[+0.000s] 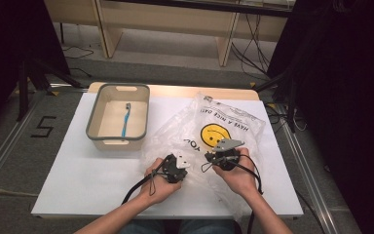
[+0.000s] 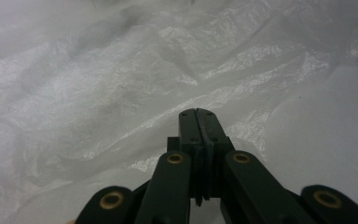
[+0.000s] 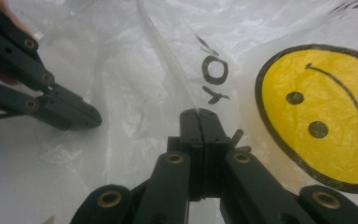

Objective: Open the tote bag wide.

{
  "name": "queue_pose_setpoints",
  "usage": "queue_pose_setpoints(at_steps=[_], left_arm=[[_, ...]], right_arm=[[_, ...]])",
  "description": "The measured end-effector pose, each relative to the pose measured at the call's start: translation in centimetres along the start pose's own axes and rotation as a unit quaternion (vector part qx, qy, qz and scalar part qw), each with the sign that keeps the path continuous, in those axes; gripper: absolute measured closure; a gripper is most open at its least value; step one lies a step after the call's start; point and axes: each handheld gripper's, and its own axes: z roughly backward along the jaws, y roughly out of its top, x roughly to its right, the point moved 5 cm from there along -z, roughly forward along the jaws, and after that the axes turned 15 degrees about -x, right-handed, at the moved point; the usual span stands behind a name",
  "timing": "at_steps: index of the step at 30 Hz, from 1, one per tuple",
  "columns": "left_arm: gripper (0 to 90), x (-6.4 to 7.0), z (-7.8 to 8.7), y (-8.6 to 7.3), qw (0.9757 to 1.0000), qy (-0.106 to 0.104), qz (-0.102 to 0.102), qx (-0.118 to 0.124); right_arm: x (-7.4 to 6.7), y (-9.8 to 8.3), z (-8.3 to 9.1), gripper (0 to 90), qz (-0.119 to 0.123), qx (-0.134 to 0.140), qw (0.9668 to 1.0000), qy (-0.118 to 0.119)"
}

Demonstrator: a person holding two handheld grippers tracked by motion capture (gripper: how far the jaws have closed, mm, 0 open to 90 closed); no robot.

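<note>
Both forearms come in from the bottom edge of the high view and angle toward each other. The left hand (image 1: 159, 183) wraps the left gripper (image 1: 177, 165), its jaws pressed fully together. The right hand (image 1: 237, 173) grasps the right gripper (image 1: 208, 157), jaws likewise closed tight, tips pointing toward the left gripper, just beside it.

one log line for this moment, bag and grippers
left hand-held gripper: shut on clear plastic smiley bag | right hand-held gripper: shut on bag | bag: on table

Black tongs (image 3: 199, 113) — brass rivets, trailing black cables.
</note>
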Motion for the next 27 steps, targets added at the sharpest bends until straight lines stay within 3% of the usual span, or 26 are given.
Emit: queue_pose_setpoints(at_steps=[7, 22, 27], left_arm=[[89.5, 0.0, 0.0, 0.0, 1.0000, 0.002, -0.002, 0.001], [89.5, 0.1, 0.0, 0.0, 0.9999, 0.008, -0.008, -0.001], [89.5, 0.1, 0.0, 0.0, 0.9999, 0.009, -0.009, 0.000]], right_arm=[[0.9, 1.0, 1.8, 90.0, -0.016, 0.041, 0.9988, -0.022], [2.0, 2.9, 3.8, 90.0, -0.032, 0.083, 0.9952, -0.039], [2.9, 3.9, 5.0, 90.0, -0.039, 0.107, 0.9923, -0.049]])
